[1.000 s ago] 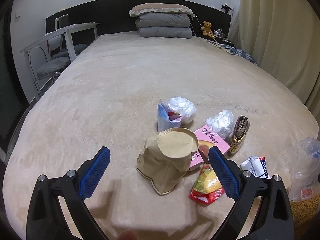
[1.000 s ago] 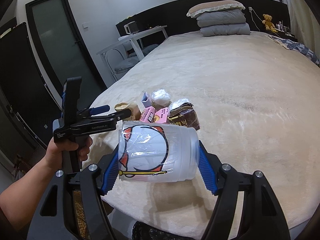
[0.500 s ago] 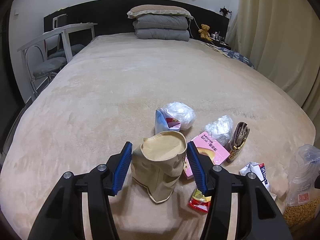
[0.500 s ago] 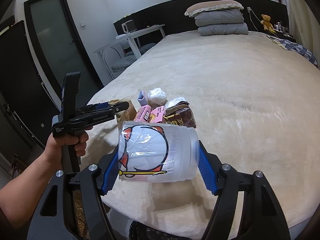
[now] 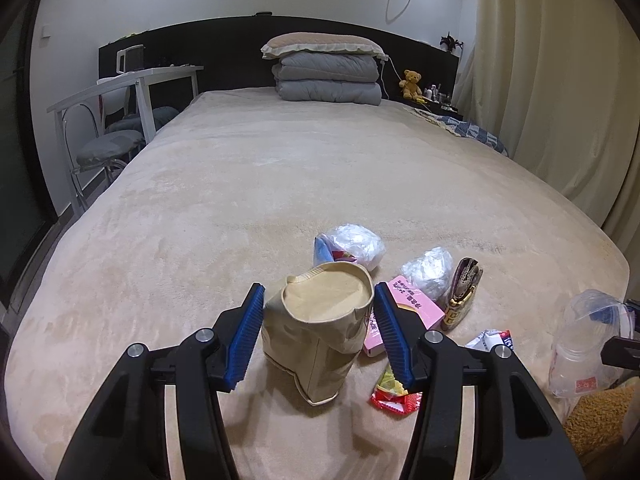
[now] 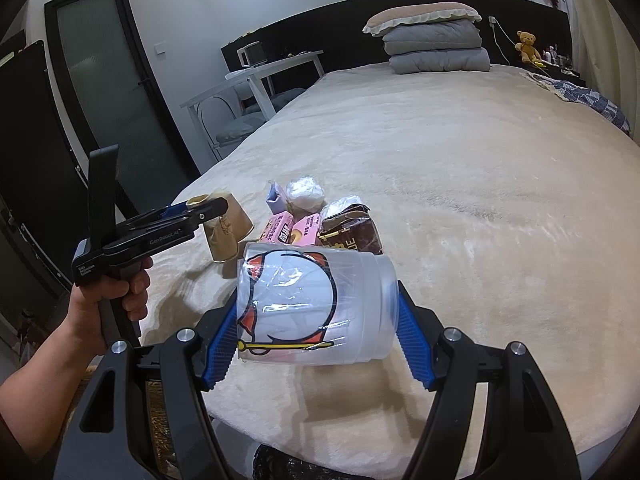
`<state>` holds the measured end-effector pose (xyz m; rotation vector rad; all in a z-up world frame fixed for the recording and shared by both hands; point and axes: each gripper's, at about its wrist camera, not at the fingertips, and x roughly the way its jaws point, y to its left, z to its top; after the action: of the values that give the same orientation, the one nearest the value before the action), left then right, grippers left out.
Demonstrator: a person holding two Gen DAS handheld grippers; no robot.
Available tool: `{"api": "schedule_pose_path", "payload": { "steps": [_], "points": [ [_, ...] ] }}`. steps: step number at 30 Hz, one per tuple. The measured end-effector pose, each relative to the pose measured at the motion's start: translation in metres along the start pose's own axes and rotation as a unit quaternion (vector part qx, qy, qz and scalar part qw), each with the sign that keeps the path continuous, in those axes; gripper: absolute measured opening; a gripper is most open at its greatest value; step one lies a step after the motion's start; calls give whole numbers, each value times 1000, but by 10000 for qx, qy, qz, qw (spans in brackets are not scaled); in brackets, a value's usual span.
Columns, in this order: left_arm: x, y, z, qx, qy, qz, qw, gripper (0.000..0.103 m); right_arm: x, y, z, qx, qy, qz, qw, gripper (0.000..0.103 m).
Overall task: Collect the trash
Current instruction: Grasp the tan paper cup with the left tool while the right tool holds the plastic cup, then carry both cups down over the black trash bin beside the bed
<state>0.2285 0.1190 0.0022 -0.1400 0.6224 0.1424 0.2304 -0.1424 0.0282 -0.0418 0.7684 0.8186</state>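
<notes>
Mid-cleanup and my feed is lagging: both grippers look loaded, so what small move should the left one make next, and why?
Probably lift the left gripper straight up. Its pads already press both sides of the brown paper cup, which tilts on the bed among wrappers. The right gripper is busy holding the clear plastic cup.

My tan paper cup sits on the beige bed, beside a pink box and a red-yellow wrapper; my gripper pads are blue.

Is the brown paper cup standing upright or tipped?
Tipped. The brown paper cup leans with its open mouth toward the camera, squeezed between the left claw's pads.
</notes>
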Motion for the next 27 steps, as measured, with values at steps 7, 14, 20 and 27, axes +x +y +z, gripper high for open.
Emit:
{"api": "schedule_pose_path", "payload": {
  "steps": [7,14,20,27],
  "points": [
    [-35,-6,-7,-162,-266,-158,9994,53,-4,-1,-3,33,-53,-77,10000,70],
    [-72,-13,-18,-244,-556,-377,9974,53,-14,-1,-13,102,-152,-124,9998,70],
    [-101,-25,-37,-237,-721,-631,9951,53,-25,-5,-25,220,-236,-205,9993,70],
    [-129,-38,-58,-389,-866,-915,9913,53,-38,-7,-49,416,-222,-283,9985,70]
  ]
}}
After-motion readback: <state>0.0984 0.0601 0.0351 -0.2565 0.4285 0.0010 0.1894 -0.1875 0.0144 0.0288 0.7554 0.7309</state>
